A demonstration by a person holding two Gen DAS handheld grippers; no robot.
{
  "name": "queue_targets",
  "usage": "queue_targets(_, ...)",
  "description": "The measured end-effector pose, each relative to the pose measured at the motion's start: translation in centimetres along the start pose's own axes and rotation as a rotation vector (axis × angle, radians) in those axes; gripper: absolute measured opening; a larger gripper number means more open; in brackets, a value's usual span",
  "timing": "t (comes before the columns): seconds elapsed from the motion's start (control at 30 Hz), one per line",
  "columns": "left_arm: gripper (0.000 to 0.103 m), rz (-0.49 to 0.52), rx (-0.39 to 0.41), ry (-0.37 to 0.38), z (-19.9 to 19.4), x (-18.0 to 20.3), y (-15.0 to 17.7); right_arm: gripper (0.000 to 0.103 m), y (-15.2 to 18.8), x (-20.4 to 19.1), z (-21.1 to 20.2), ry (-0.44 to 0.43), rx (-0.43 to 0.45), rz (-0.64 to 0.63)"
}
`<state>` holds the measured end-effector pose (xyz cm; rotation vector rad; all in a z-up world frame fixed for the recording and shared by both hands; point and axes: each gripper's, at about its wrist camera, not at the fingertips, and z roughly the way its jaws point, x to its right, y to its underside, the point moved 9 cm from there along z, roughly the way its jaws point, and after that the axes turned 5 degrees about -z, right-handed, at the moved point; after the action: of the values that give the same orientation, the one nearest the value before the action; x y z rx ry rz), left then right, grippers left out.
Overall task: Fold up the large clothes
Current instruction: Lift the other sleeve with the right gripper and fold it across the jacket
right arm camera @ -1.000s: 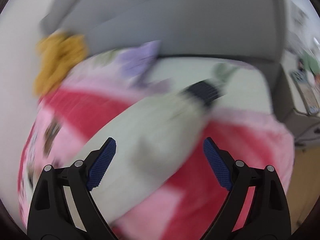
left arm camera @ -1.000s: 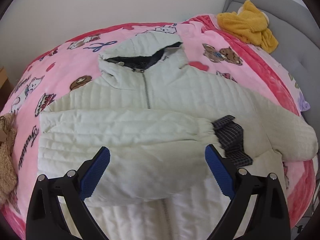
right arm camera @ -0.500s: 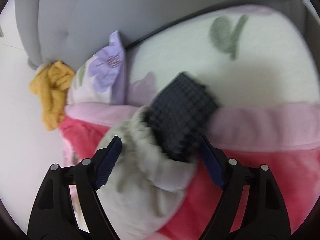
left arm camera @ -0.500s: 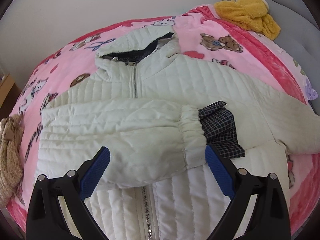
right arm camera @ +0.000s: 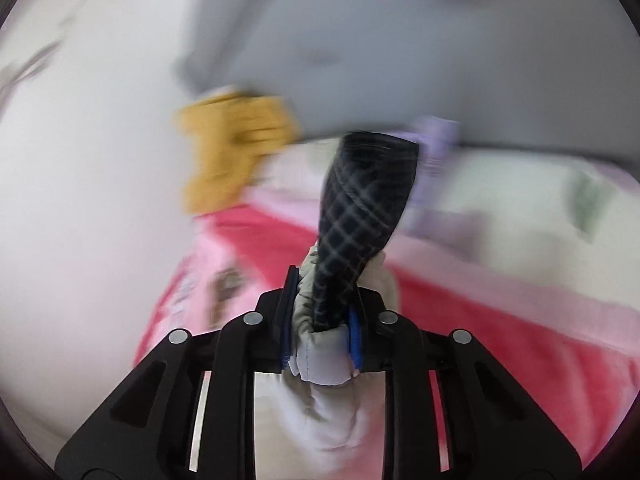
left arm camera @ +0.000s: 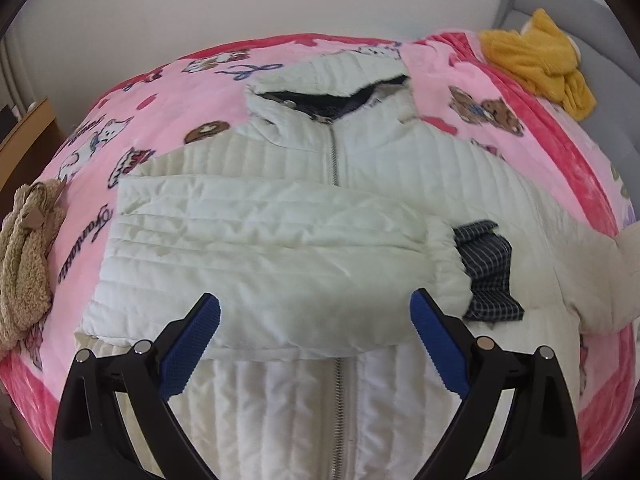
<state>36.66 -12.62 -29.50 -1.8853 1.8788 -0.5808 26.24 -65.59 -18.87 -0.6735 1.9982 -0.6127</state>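
Observation:
A white quilted jacket (left arm camera: 360,184) lies face up on the pink blanket (left arm camera: 132,128), zip closed. One sleeve (left arm camera: 272,260) is folded across the chest, its dark checked cuff (left arm camera: 488,268) pointing right. My left gripper (left arm camera: 316,340) is open and empty, hovering just above the folded sleeve. The other sleeve (left arm camera: 600,276) stretches off to the right. In the right wrist view my right gripper (right arm camera: 322,320) is shut on that sleeve's end (right arm camera: 324,360), and its dark checked cuff (right arm camera: 364,208) sticks up beyond the fingers.
A yellow plush toy (left arm camera: 540,60) lies at the bed's far right by the grey headboard (left arm camera: 560,0). A brown fleecy garment (left arm camera: 24,256) hangs at the left edge. A wooden table (left arm camera: 24,136) stands left of the bed. The right wrist view is motion-blurred.
My right gripper moved down onto the spread sleeve's cuff, closed on it and lifted it. My left gripper drew back a little from the folded sleeve, still open.

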Motion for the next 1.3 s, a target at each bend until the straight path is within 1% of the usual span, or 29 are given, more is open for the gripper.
queue_targets(0.03,0.094,-0.023,0.006,0.001,-0.3,-1.1,-0.3,0.020,0.0,-5.0,0.3,-0.072,-0.008,-0.072)
queue_targets(0.1,0.094,-0.047,0.011,-0.002,-0.5,-2.7,-0.7,0.019,0.7,-11.4,0.7,-0.169,-0.020,-0.155)
queue_targets(0.17,0.094,-0.077,0.011,-0.005,-0.9,-5.2,-0.9,0.019,3.3,-19.9,1.6,-0.296,-0.079,-0.236)
queue_targets(0.23,0.094,-0.085,0.016,-0.016,-1.4,-7.5,-0.9,0.016,6.6,-25.6,2.6,-0.383,-0.134,-0.276)
queue_targets(0.27,0.094,-0.084,0.021,-0.025,-1.7,-8.5,-0.9,0.005,8.9,-28.6,3.3,-0.427,-0.179,-0.300)
queue_targets(0.33,0.094,-0.082,0.034,-0.050,-2.3,-11.8,-1.0,0.005,14.6,-34.1,5.0,-0.477,-0.267,-0.369)
queue_targets(0.37,0.094,-0.085,0.041,-0.064,-2.6,-13.6,-1.0,0.005,17.3,-36.0,5.6,-0.491,-0.303,-0.397)
queue_targets(0.4,0.094,-0.088,0.043,-0.072,-2.7,-14.9,-1.0,0.005,21.0,-38.1,6.2,-0.521,-0.358,-0.406)
queue_targets(0.43,0.094,-0.097,0.042,-0.084,-2.7,-17.0,-0.9,0.005,23.8,-39.7,6.6,-0.549,-0.400,-0.408)
queue_targets(0.47,0.094,-0.107,0.040,-0.096,-2.8,-18.8,-0.8,0.005,26.0,-40.7,6.8,-0.562,-0.423,-0.422)
queue_targets(0.5,0.094,-0.115,0.038,-0.104,-2.8,-20.0,-0.6,0.005,29.6,-42.3,7.1,-0.563,-0.465,-0.469)
queue_targets(0.57,0.094,-0.142,0.035,-0.126,-2.8,-23.6,-0.2,0.005,35.5,-44.1,7.3,-0.550,-0.519,-0.574)
queue_targets(0.63,0.094,-0.177,0.032,-0.141,-2.7,-26.2,0.4,0.005,39.9,-45.1,7.5,-0.558,-0.554,-0.632)
queue_targets(0.67,0.094,-0.196,0.025,-0.149,-2.6,-27.5,0.7,0.005,42.7,-45.4,7.8,-0.548,-0.581,-0.681)
queue_targets(0.77,0.094,-0.256,0.007,-0.169,-2.1,-31.1,2.0,0.005,49.6,-45.2,9.0,-0.492,-0.637,-0.863)
queue_targets(0.83,0.094,-0.280,-0.014,-0.195,-1.7,-32.7,2.9,0.005,52.8,-44.2,9.4,-0.462,-0.669,-0.913)
queue_targets(0.87,0.094,-0.289,-0.017,-0.197,-1.6,-33.2,3.2,0.005,54.4,-43.1,10.1,-0.418,-0.688,-0.950)
queue_targets(0.9,0.094,-0.295,-0.016,-0.198,-1.5,-33.6,3.4,0.006,55.3,-42.4,10.5,-0.400,-0.701,-0.965)
queue_targets(0.93,0.094,-0.301,-0.016,-0.200,-1.5,-34.1,3.6,0.006,56.1,-41.7,11.1,-0.384,-0.710,-0.997)
queue_targets(0.97,0.094,-0.306,-0.019,-0.202,-1.4,-34.4,3.7,0.007,56.7,-41.1,11.2,-0.374,-0.691,-1.036)
queue_targets(1.03,0.094,-0.312,-0.024,-0.199,-1.3,-34.9,3.7,0.012,57.9,-41.2,10.8,-0.383,-0.654,-1.117)
queue_targets(1.07,0.094,-0.313,-0.024,-0.198,-1.2,-34.9,3.6,0.019,57.8,-41.5,10.7,-0.401,-0.644,-1.133)
queue_targets(1.1,0.094,-0.315,-0.021,-0.195,-1.2,-35.0,3.3,0.035,58.0,-41.9,10.0,-0.436,-0.653,-1.115)
queue_targets(1.13,0.094,-0.320,-0.015,-0.185,-1.4,-34.9,2.8,0.044,57.6,-42.3,9.5,-0.469,-0.668,-1.081)
queue_targets(1.17,0.094,-0.329,-0.006,-0.164,-1.6,-34.7,2.2,0.056,56.9,-42.7,8.6,-0.510,-0.671,-1.033)
queue_targets(1.2,0.094,-0.336,0.002,-0.147,-1.7,-34.8,1.5,0.059,55.3,-43.2,7.3,-0.545,-0.629,-0.988)
queue_targets(1.23,0.094,-0.345,0.021,-0.118,-2.1,-34.2,0.4,0.059,54.0,-43.5,6.2,-0.564,-0.591,-0.972)
queue_targets(1.27,0.094,-0.348,0.037,-0.093,-2.5,-33.6,-0.6,0.059,51.7,-43.5,4.8,-0.572,-0.537,-0.959)
queue_targets(1.3,0.094,-0.347,0.051,-0.065,-2.8,-32.9,-1.6,0.058,49.7,-43.2,4.0,-0.550,-0.503,-0.947)
